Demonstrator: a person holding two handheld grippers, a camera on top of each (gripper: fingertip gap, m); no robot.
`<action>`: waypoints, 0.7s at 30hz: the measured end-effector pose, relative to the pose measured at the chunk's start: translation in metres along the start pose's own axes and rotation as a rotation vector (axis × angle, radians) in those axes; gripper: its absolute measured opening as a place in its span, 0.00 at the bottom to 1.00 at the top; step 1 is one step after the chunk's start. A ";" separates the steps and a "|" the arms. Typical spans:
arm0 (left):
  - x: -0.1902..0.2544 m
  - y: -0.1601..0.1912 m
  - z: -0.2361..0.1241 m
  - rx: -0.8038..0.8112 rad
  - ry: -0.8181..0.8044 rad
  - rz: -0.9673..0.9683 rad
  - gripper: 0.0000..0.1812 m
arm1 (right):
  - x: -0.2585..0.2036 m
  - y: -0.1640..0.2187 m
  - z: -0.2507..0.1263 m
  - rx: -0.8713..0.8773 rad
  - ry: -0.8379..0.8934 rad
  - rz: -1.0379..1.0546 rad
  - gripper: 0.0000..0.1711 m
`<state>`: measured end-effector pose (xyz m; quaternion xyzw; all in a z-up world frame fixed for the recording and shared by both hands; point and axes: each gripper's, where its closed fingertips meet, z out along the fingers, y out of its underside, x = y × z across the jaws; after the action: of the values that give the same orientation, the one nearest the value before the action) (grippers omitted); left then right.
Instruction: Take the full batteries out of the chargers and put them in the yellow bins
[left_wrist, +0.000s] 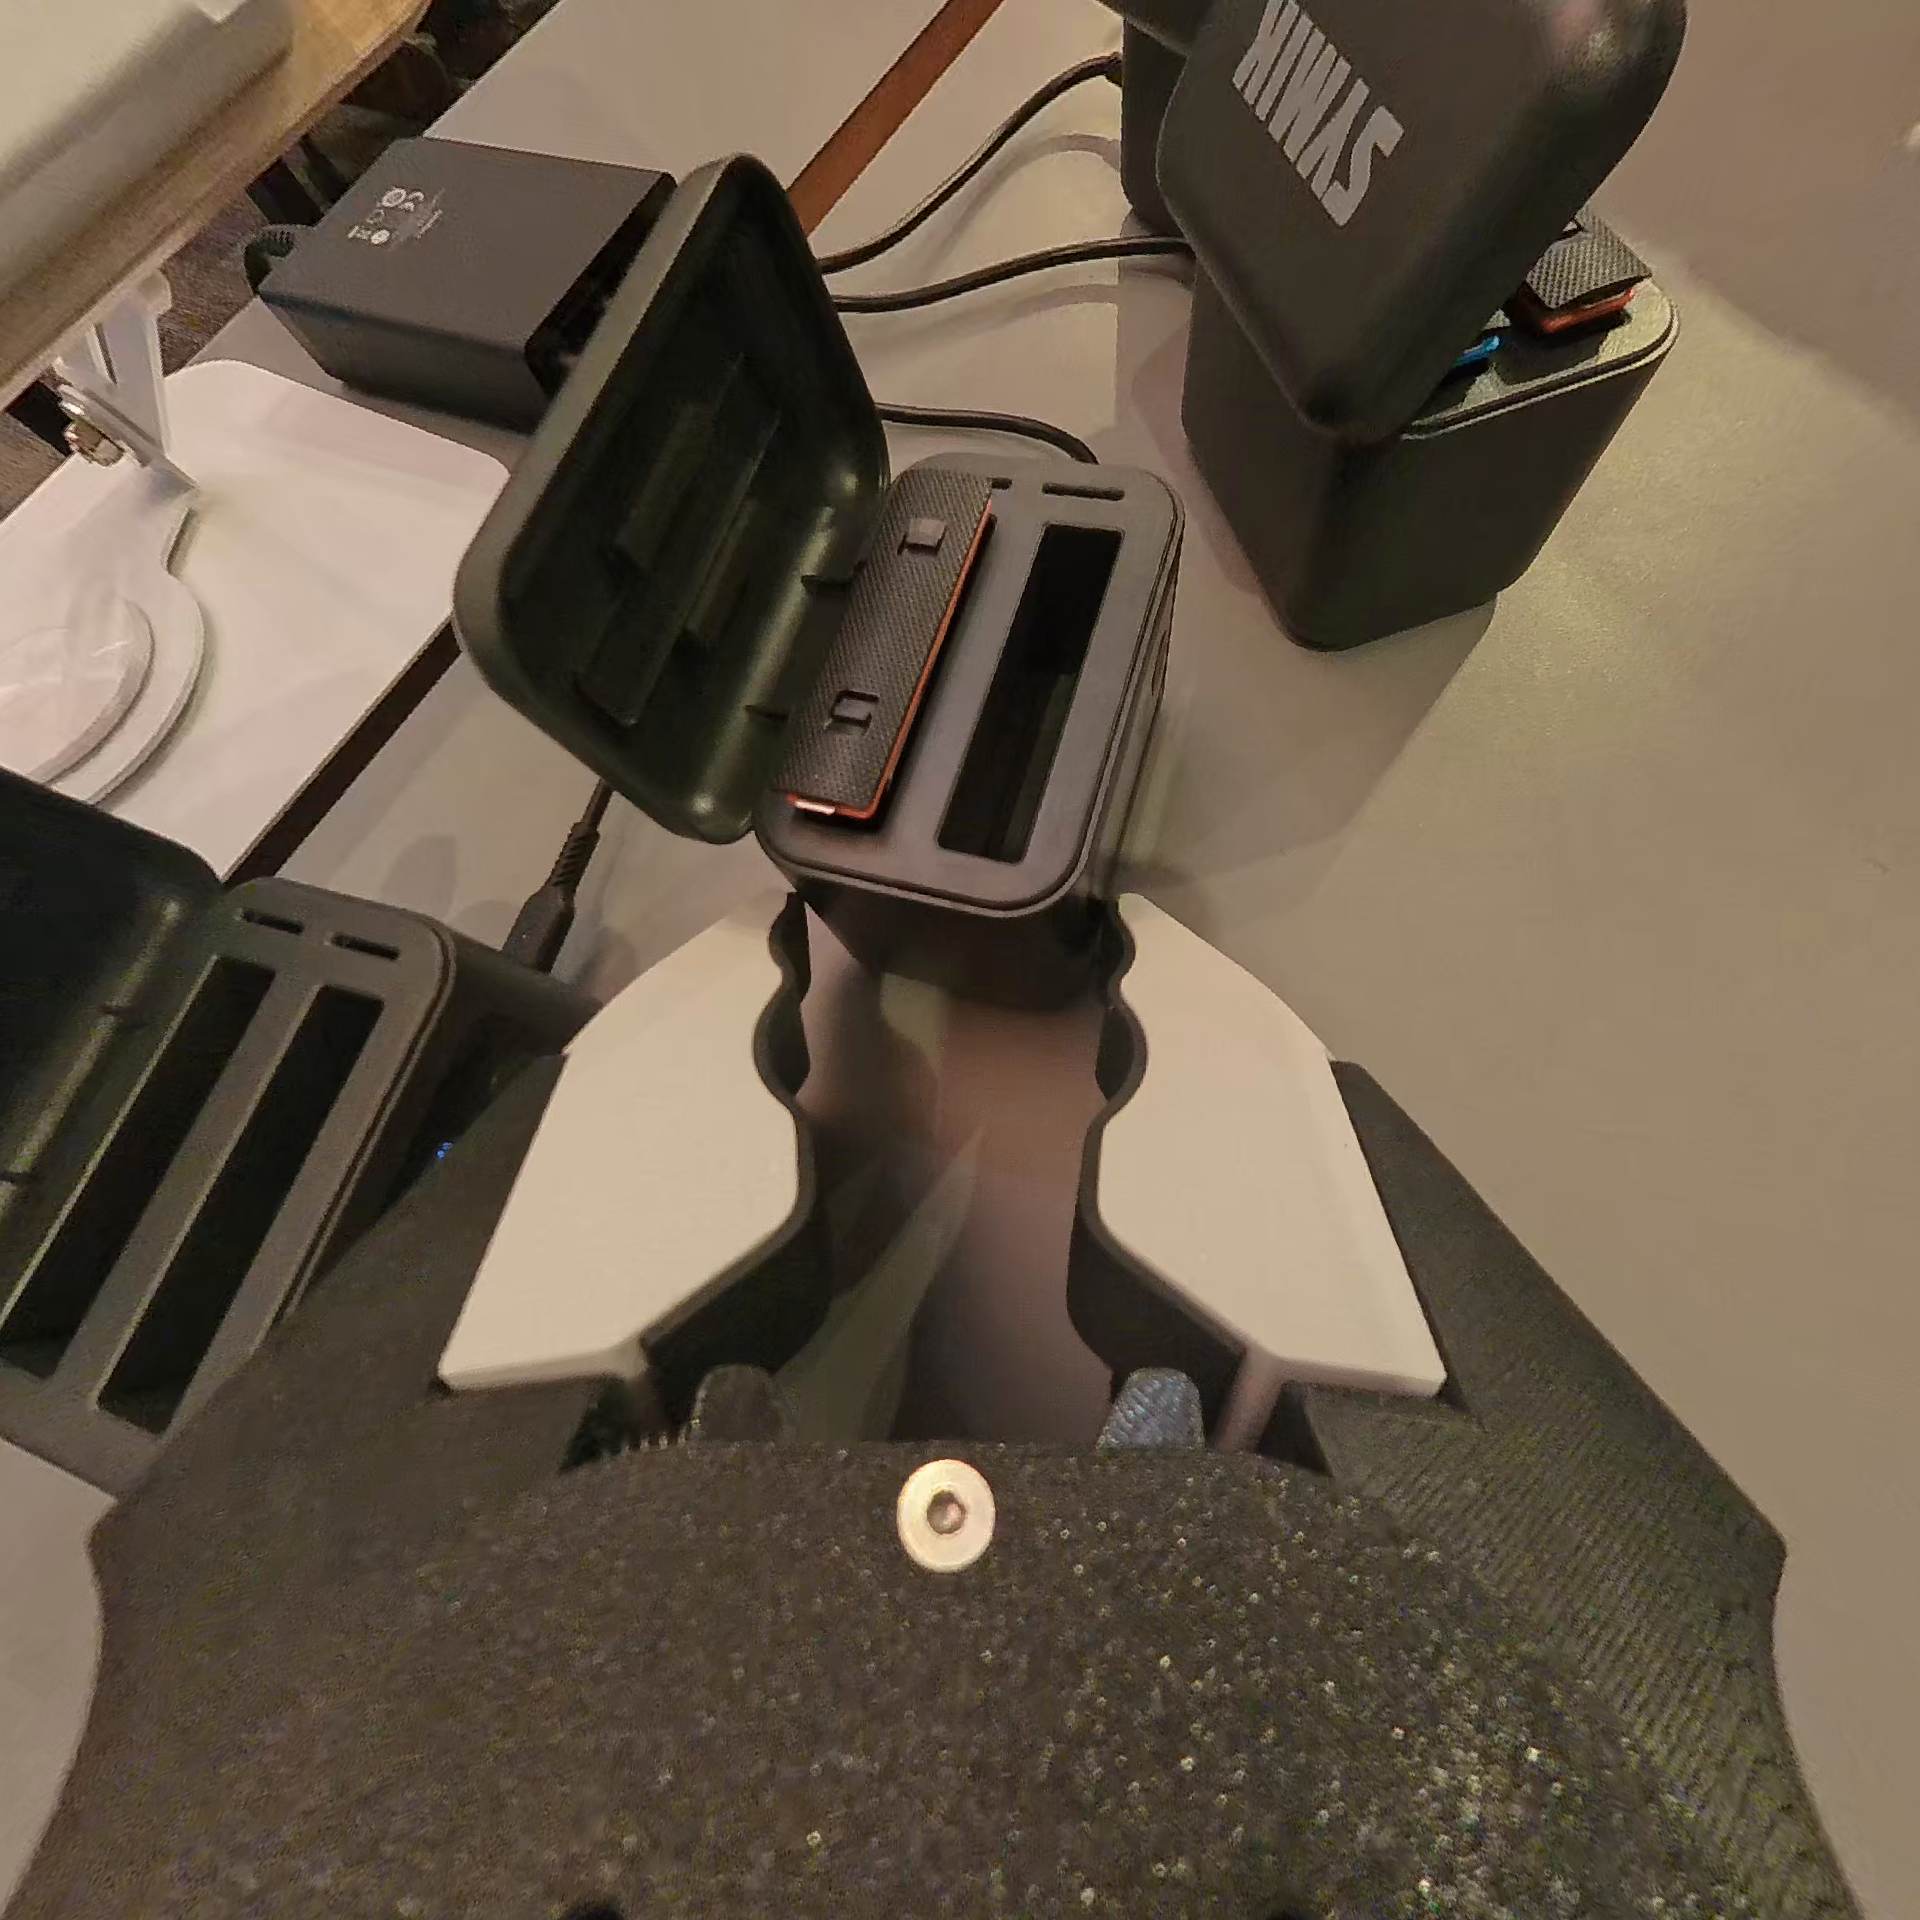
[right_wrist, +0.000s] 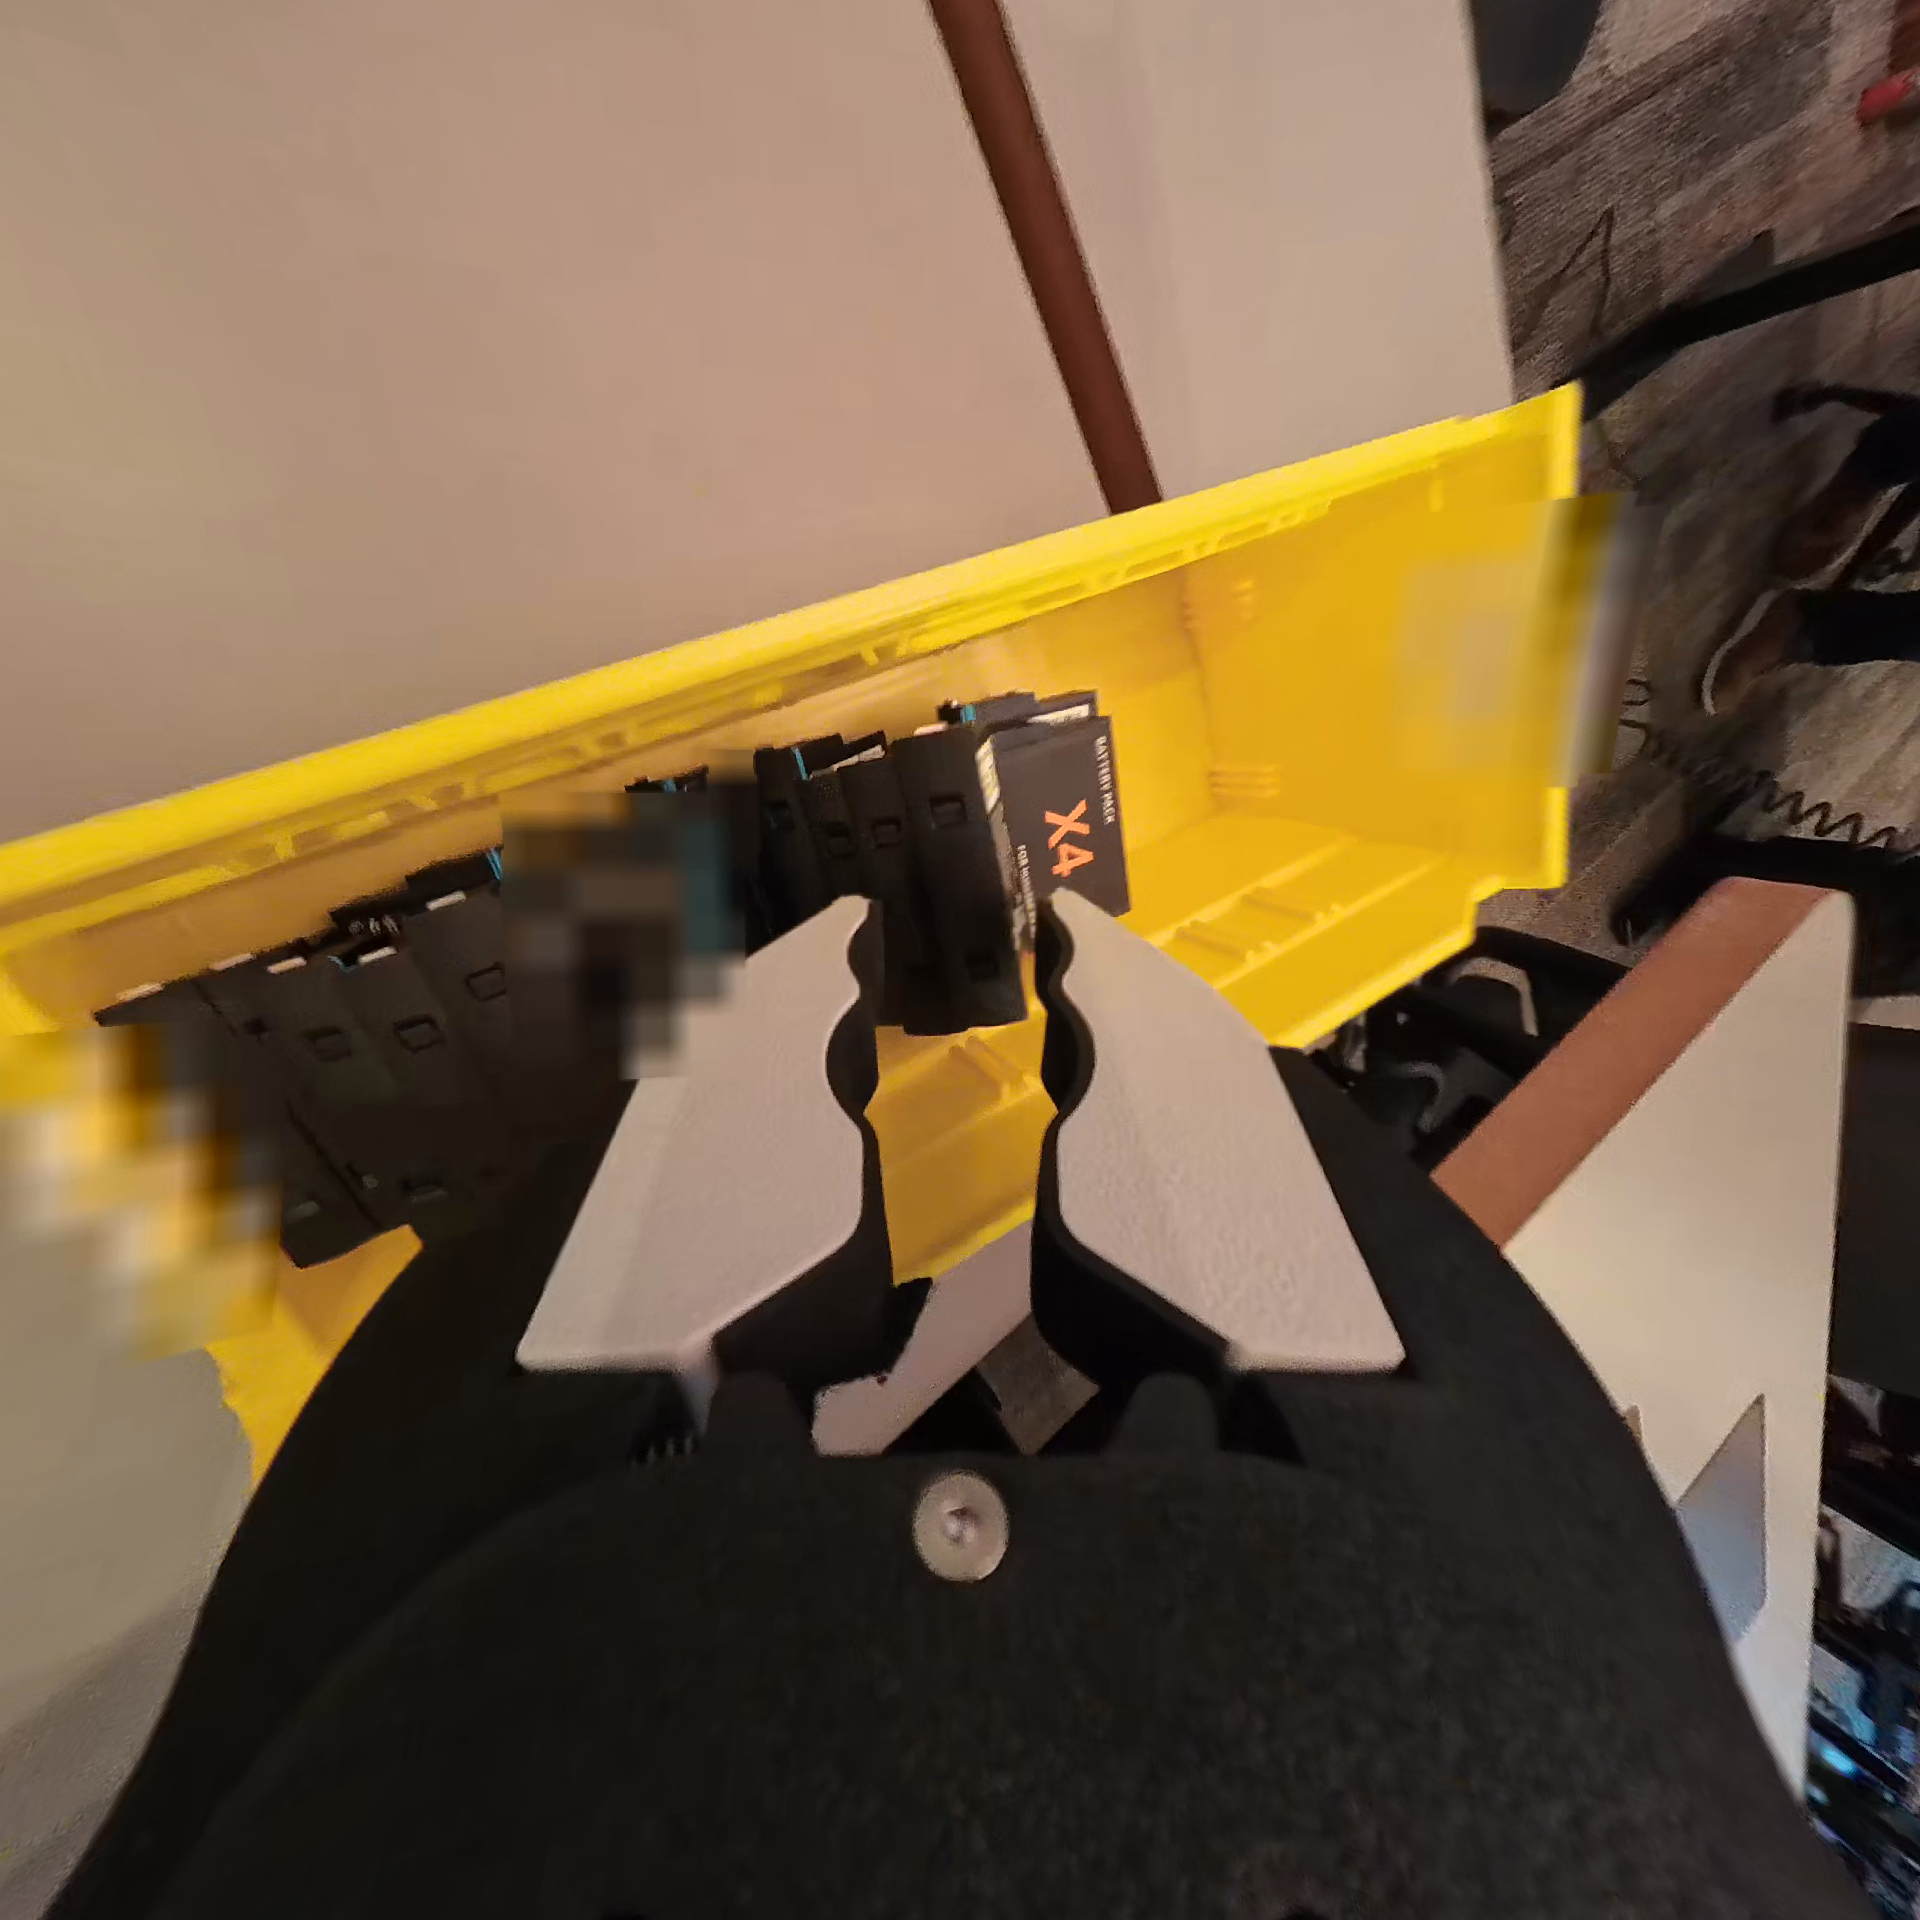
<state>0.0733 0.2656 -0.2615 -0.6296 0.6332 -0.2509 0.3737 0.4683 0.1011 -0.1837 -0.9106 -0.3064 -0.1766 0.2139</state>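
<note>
Yellow bin (right_wrist: 1351, 665): at 12 o'clock of my right tongs (right_wrist: 956, 914), a row of black batteries (right_wrist: 935, 883) standing on edge inside.
Charger (left_wrist: 977, 707): at 12 o'clock of my left tongs (left_wrist: 951, 935), lid open; right slot empty.
Left tongs: clamped on the charger body.
Right tongs: apart, holding nothing, tips at the row's end battery.
Remaining battery (left_wrist: 883, 665): in the left slot, tilted. Likely light, rigid, smooth-sided; grip the raised textured top across its thin faces.
</note>
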 end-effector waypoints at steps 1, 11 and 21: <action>0.000 0.000 0.000 0.000 0.001 -0.001 0.29 | 0.004 -0.008 -0.008 0.035 0.021 0.014 0.16; 0.000 0.000 0.000 -0.003 0.007 -0.007 0.29 | -0.058 -0.183 -0.085 0.451 0.005 -0.080 0.17; -0.015 0.002 -0.001 -0.011 -0.099 -0.041 0.28 | -0.167 -0.248 -0.029 0.367 -0.048 -0.537 0.25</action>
<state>0.0703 0.2806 -0.2604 -0.6562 0.6021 -0.2237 0.3960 0.1809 0.1847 -0.1647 -0.7473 -0.5673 -0.1471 0.3132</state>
